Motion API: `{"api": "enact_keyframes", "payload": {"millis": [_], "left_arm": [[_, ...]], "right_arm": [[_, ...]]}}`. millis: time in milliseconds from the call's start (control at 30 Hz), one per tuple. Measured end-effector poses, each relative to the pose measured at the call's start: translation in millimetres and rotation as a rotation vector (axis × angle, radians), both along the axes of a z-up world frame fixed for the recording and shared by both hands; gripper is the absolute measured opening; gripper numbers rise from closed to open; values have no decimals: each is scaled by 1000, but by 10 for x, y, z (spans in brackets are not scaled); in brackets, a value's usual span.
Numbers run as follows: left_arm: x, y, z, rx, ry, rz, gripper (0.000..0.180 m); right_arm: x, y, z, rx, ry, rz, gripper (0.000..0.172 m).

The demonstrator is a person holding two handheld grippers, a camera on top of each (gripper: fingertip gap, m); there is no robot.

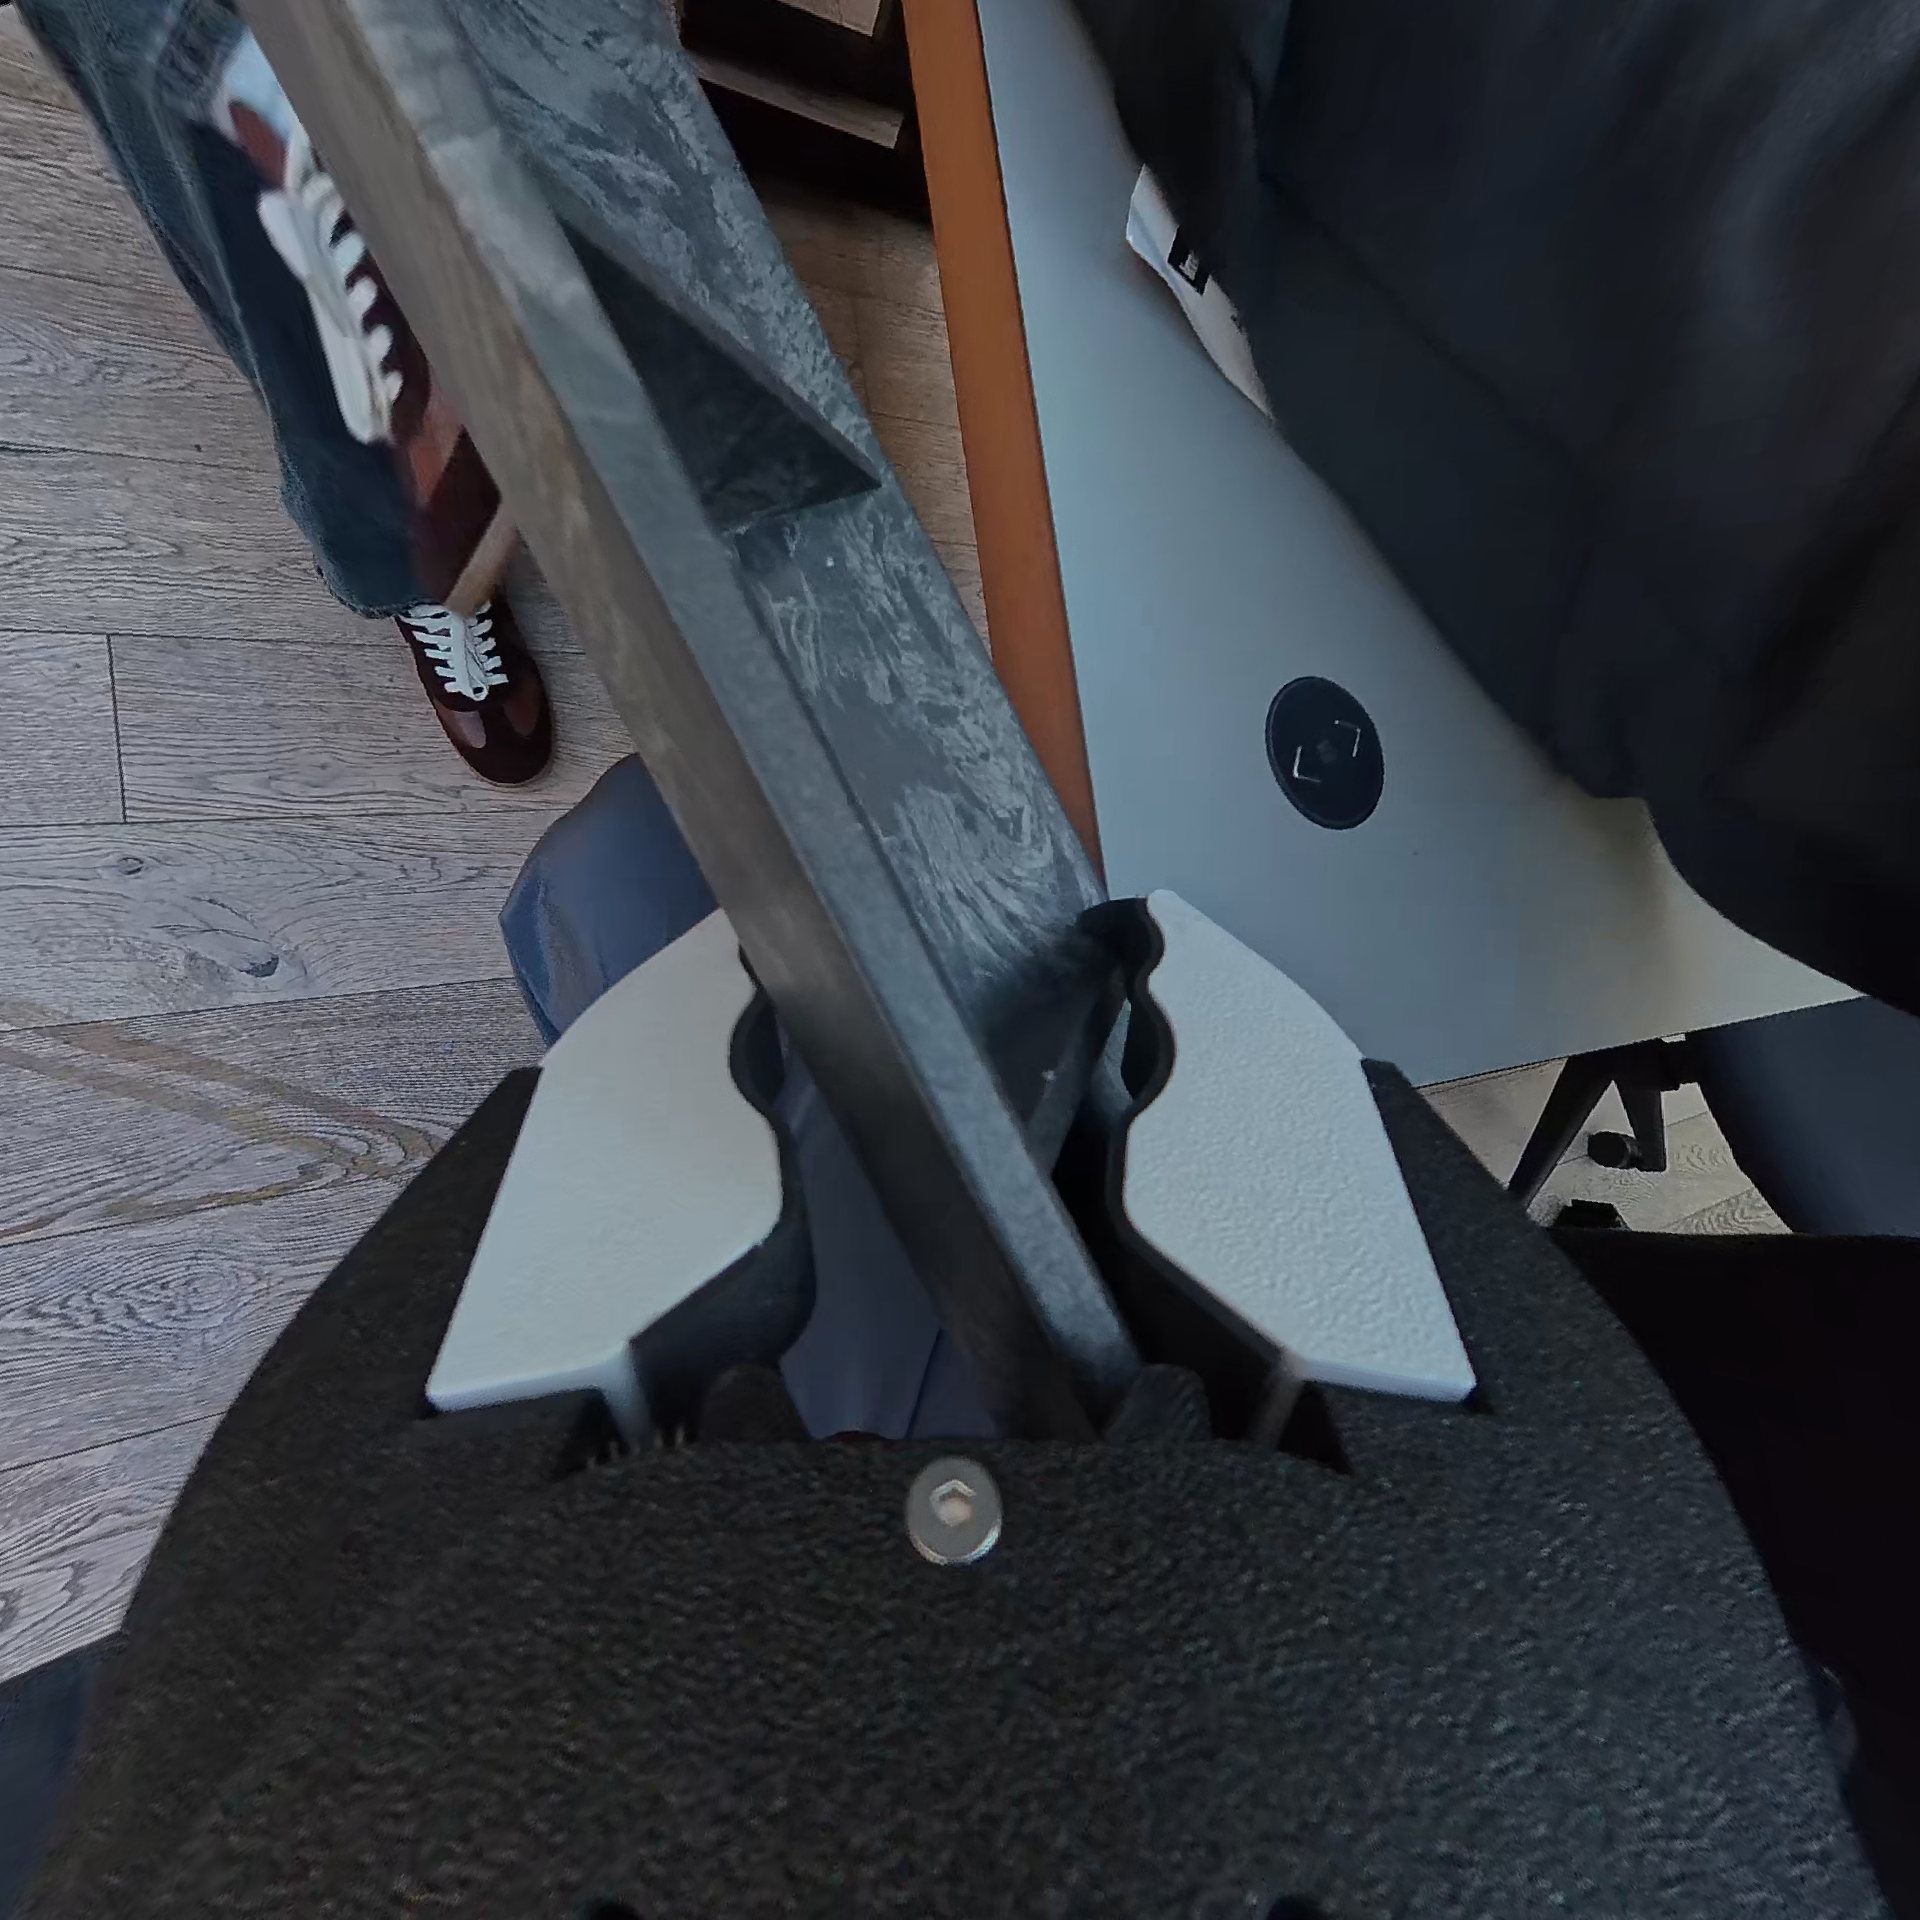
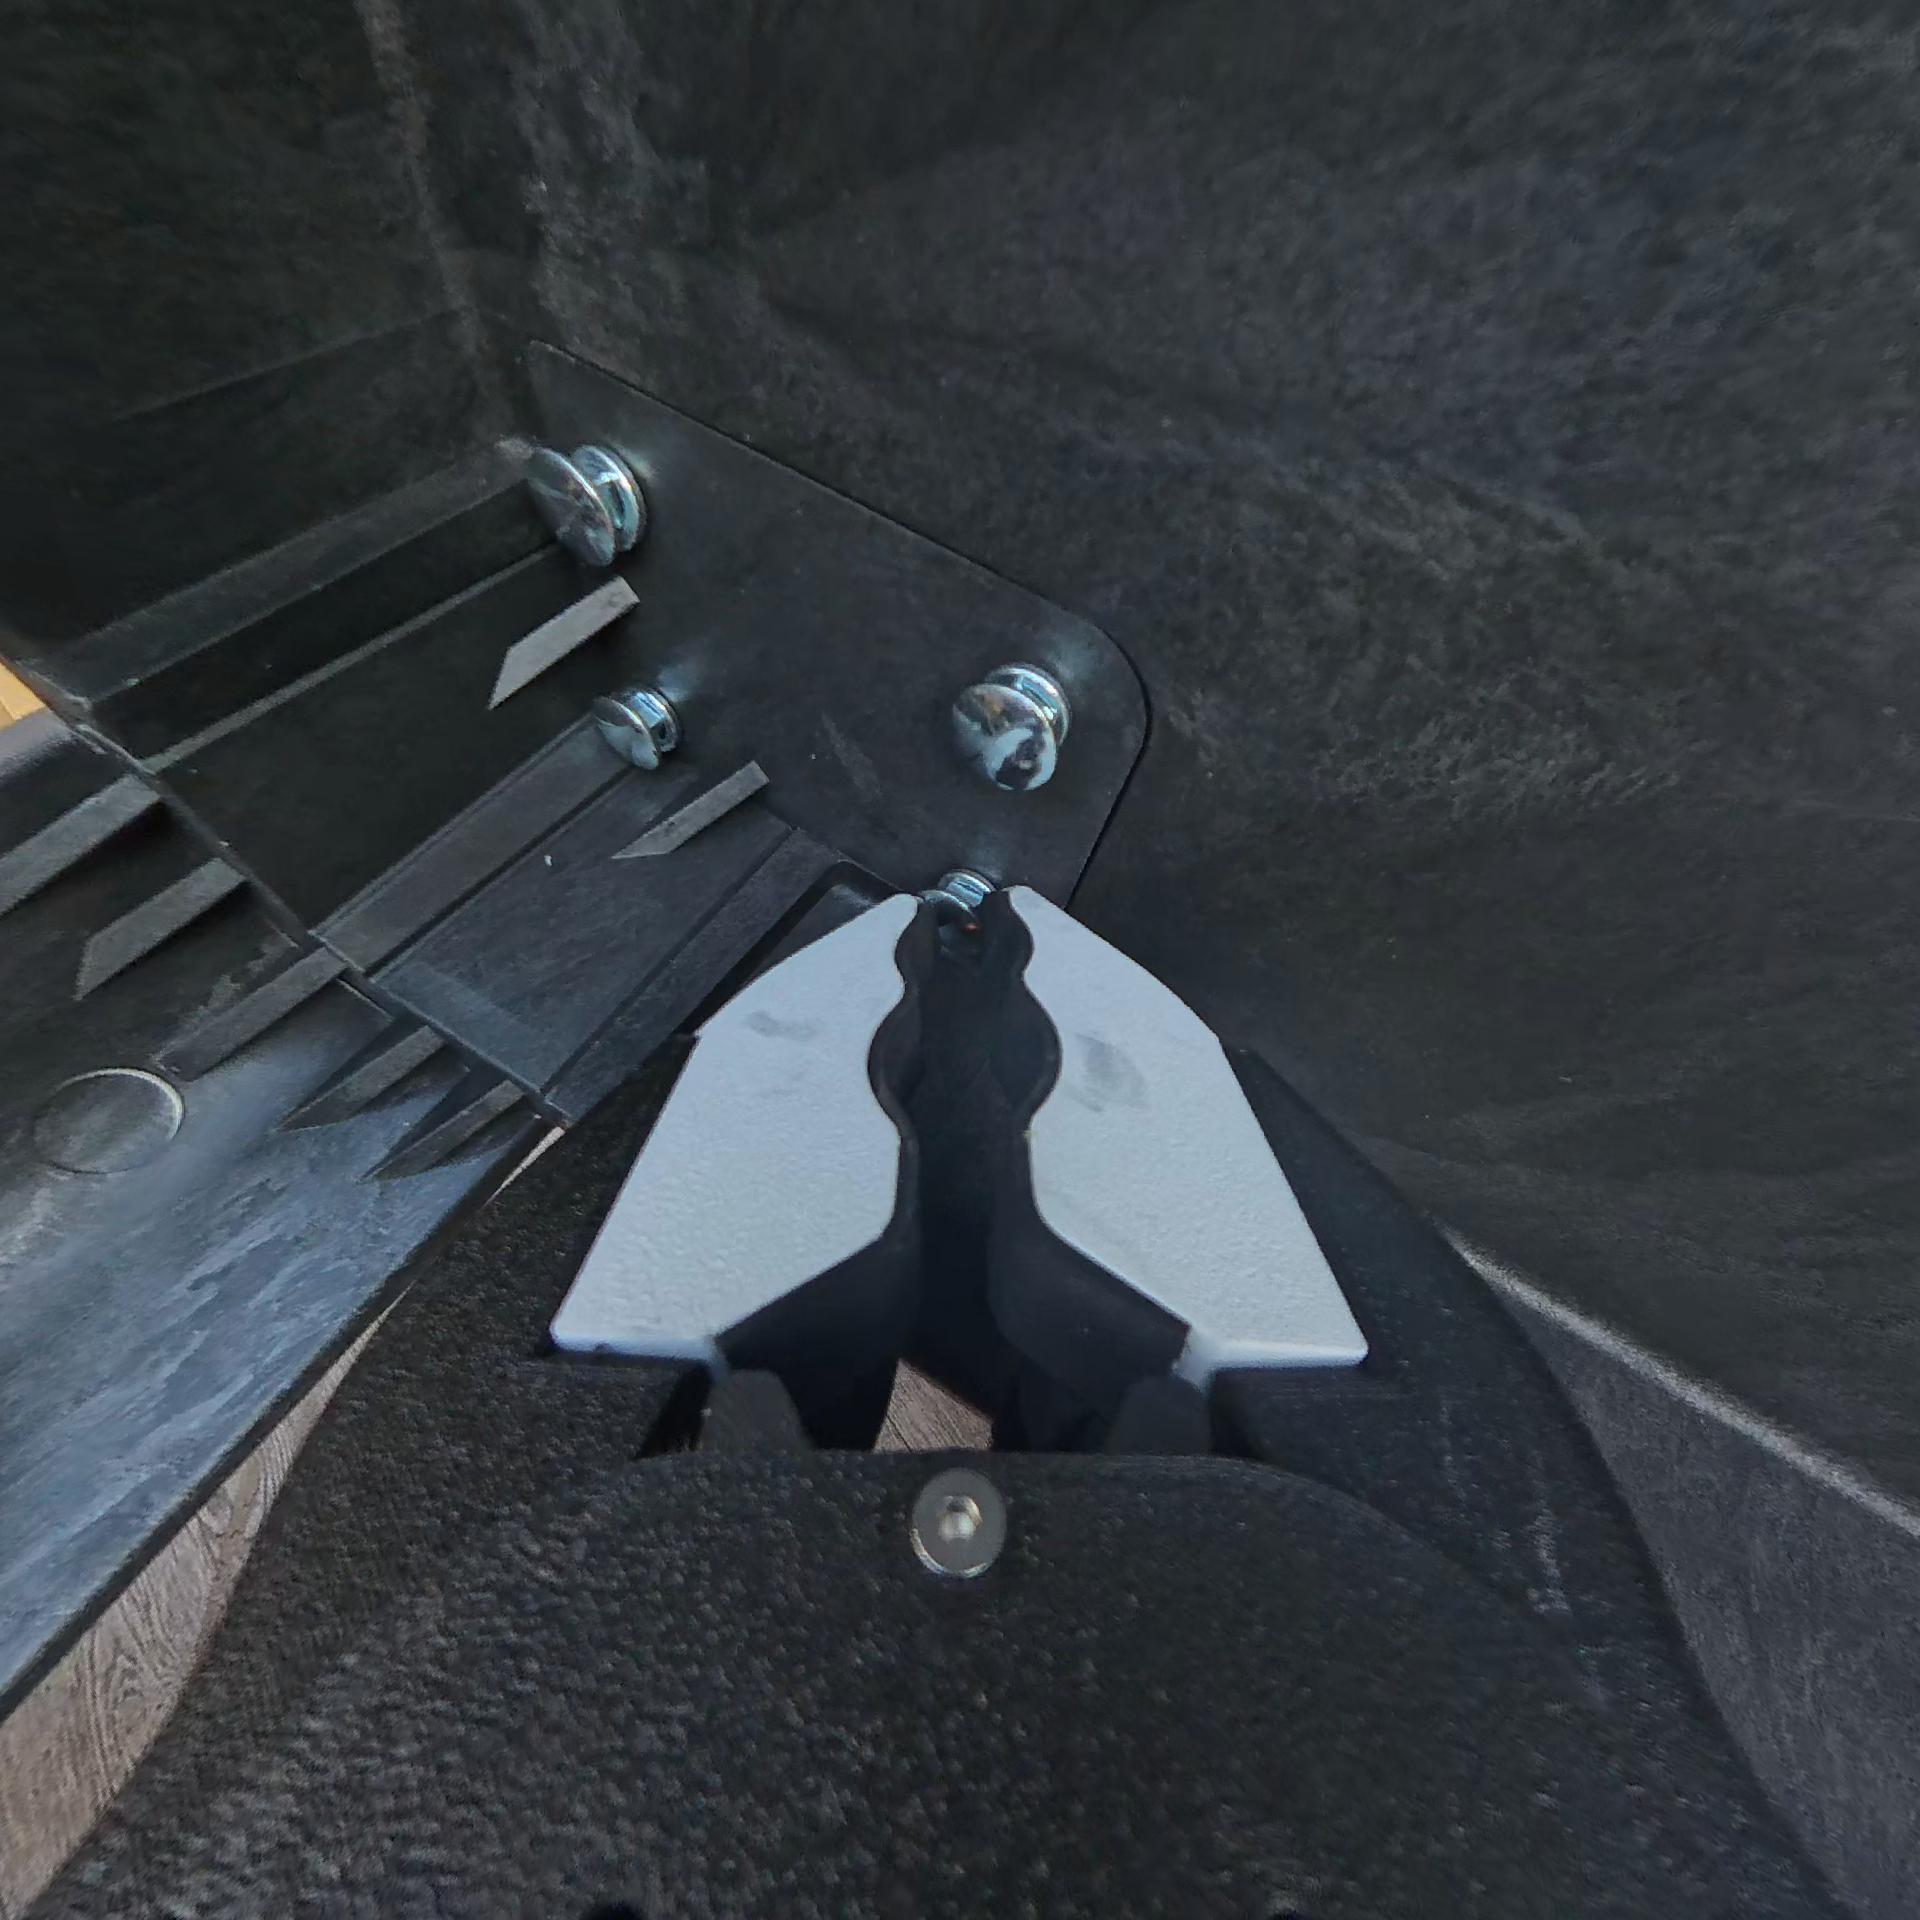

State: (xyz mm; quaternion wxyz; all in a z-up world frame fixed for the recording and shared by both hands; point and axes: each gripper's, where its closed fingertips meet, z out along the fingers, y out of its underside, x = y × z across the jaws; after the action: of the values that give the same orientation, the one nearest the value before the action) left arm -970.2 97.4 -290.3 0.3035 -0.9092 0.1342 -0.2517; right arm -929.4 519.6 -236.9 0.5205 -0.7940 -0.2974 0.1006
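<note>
- Left gripper: spread wide and clamped across a long black plastic bar; right pad against the bar's flanged edge, left pad against its plain side; bar running up and away to the left between the fingers, tilted, scuffed pale grey on its face
- Beneath that gripper: a fold of blue cloth; beyond it, wood-grain floor, a dark red shoe and a pale grey panel just right of the bar
- Right gripper: nearly pressed together, tips pinching a small silvery bolt at the lower corner of a black metal plate; only the bolt's top showing above the tips, the rest hidden between them
- On the same plate: three more bright bolts, the nearest just above the pinched one; ribbed black plastic to the left; black felt above and to the right
- Judged good practice here: hold the bar firm and unmoving with the wide grasp, so that plate and bolt do not shift under the fine one
- Line the narrow tips squarely along the bolt's axis; a skewed pinch likely to slip off so small and smooth a head
- Mind the neighbouring bolt and the plate edge; little room around the tips
</note>
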Motion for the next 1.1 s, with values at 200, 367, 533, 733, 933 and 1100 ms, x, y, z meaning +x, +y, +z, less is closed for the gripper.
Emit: {"api": "enact_keyframes", "payload": {"millis": [200,367,533,733,933,1100], "left_arm": [[2,-1,-2,-3,4,2,64],[-8,-6,5,-3,-7,5,63],[30,15,32,-5,-9,7,63],[125,77,75,-6,-20,7,64],[219,141,136,-11,-25,5,64],[280,168,175,-15,-29,5,64]], "right_arm": [[-1,2,-2,0,2,2,9],[-3,3,4,0,4,3,9],[-7,4,3,0,5,4,9],[-6,2,2,2,4,4,9],[-6,2,5,2,4,4,9],[0,-2,4,3,3,3,10]]}}
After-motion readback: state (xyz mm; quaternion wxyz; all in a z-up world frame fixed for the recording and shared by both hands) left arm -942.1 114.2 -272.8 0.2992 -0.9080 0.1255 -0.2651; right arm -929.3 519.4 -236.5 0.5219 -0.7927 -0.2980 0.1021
